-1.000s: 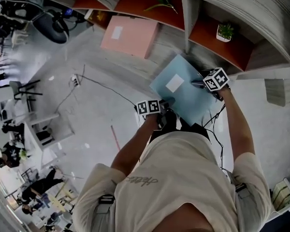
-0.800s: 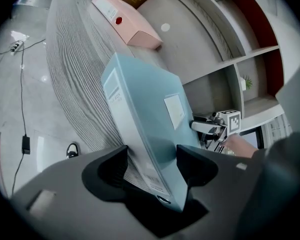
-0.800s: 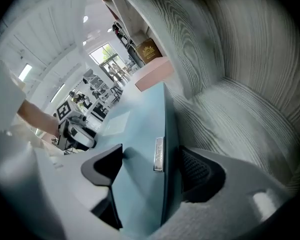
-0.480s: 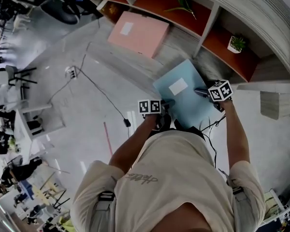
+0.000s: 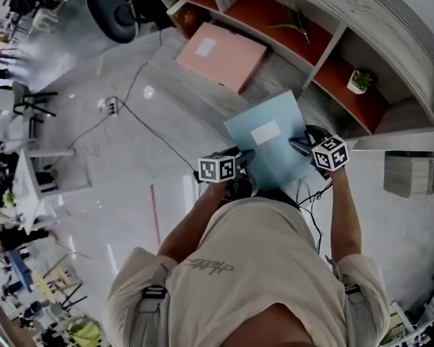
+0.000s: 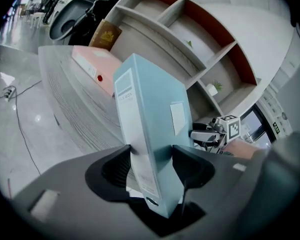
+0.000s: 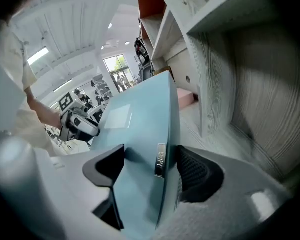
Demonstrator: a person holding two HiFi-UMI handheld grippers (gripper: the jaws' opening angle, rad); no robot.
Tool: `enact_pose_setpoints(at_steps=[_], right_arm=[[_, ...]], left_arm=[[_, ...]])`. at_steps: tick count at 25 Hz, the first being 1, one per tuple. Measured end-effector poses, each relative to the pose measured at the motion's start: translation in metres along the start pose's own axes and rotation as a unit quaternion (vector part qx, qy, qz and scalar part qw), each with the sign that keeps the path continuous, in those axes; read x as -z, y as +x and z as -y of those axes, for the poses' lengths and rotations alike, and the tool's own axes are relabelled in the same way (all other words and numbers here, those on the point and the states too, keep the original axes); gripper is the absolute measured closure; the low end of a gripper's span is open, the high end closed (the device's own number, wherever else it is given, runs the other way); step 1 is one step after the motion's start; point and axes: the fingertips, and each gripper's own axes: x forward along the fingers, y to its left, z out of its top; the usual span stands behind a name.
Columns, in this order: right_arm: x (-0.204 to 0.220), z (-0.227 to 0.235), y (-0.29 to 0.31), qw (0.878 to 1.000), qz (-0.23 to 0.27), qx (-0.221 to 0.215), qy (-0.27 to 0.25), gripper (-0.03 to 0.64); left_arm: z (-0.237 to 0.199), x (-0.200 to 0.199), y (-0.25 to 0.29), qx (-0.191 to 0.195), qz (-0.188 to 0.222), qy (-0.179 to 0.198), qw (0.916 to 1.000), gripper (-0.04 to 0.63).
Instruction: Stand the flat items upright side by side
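A light blue binder (image 5: 270,139) hangs tilted in the air in front of the shelf, held at two sides. My left gripper (image 5: 244,155) is shut on its spine end (image 6: 140,129); the jaws have just been closing with the binder between them. My right gripper (image 5: 298,145) is shut on the opposite edge (image 7: 140,134), with both pads against the covers. A pink binder (image 5: 220,55) lies flat on the low wooden ledge (image 5: 289,85), apart from both grippers; it also shows as the pink binder (image 6: 92,69) in the left gripper view.
Open shelf compartments with orange backs (image 5: 275,13) rise behind the ledge; a small potted plant (image 5: 360,80) stands in one. A brown box (image 6: 106,35) leans at the shelf's left end. A cable (image 5: 141,121) and power strip (image 5: 110,105) lie on the floor.
Both grippers have risen with the blue binder, which has lifted off the ledge and rolled a little. The pink binder has stayed flat.
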Motion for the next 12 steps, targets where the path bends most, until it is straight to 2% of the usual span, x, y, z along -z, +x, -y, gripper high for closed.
enact_pose_setpoints(at_steps=[2, 5, 8, 12], right_arm=[[-0.008, -0.003, -0.004, 1.000, 0.019, 0.008, -0.008, 0.288], [-0.020, -0.004, -0.009, 0.999, 0.043, 0.022, -0.018, 0.291], [-0.031, -0.006, -0.014, 0.997, 0.059, 0.035, -0.043, 0.292], [-0.042, -0.006, -0.019, 0.993, 0.057, 0.054, -0.085, 0.298]], left_arm=[[0.007, -0.020, -0.014, -0.008, 0.020, 0.022, 0.9995, 0.327], [0.019, -0.051, -0.029, -0.016, 0.049, 0.074, 0.9959, 0.334], [0.027, -0.063, -0.037, -0.018, 0.057, 0.117, 0.9914, 0.336], [0.040, -0.073, -0.046, -0.023, 0.076, 0.152, 0.9851, 0.335]])
